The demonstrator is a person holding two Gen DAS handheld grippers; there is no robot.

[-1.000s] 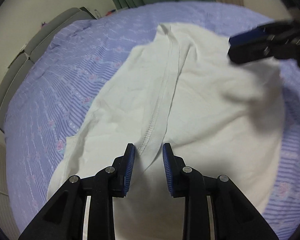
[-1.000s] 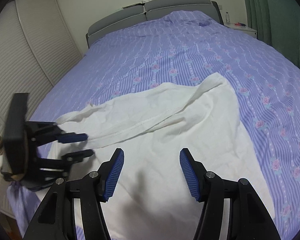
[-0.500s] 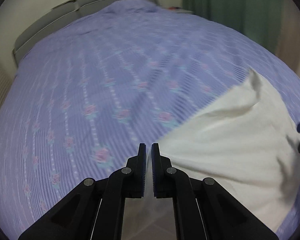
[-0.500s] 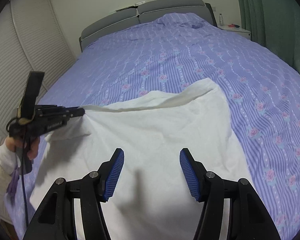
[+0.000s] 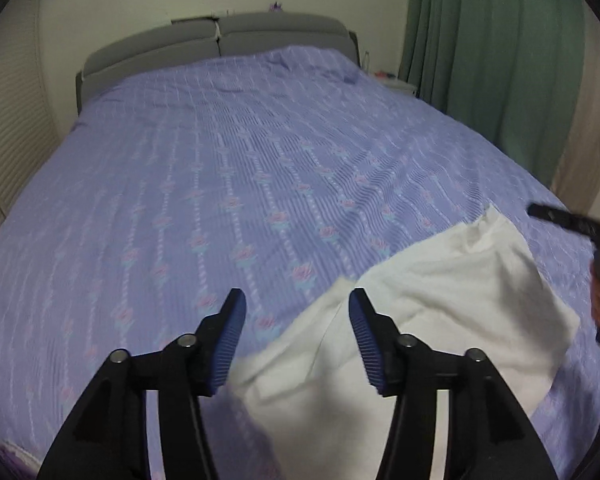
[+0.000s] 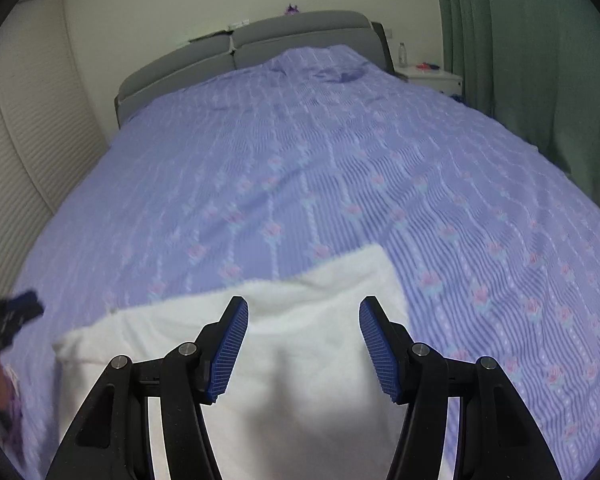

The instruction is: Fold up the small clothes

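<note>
Now we see left gripper [image 5: 296, 308] jaws just opened, nothing between; white cotton garment [image 5: 440, 300] dropped, lying doubled on lilac striped floral bedspread [image 5: 220, 160], lower right of frame. Right gripper [image 6: 303, 318] jaws apart, empty. We judge fold laid; next fold follows.
</note>
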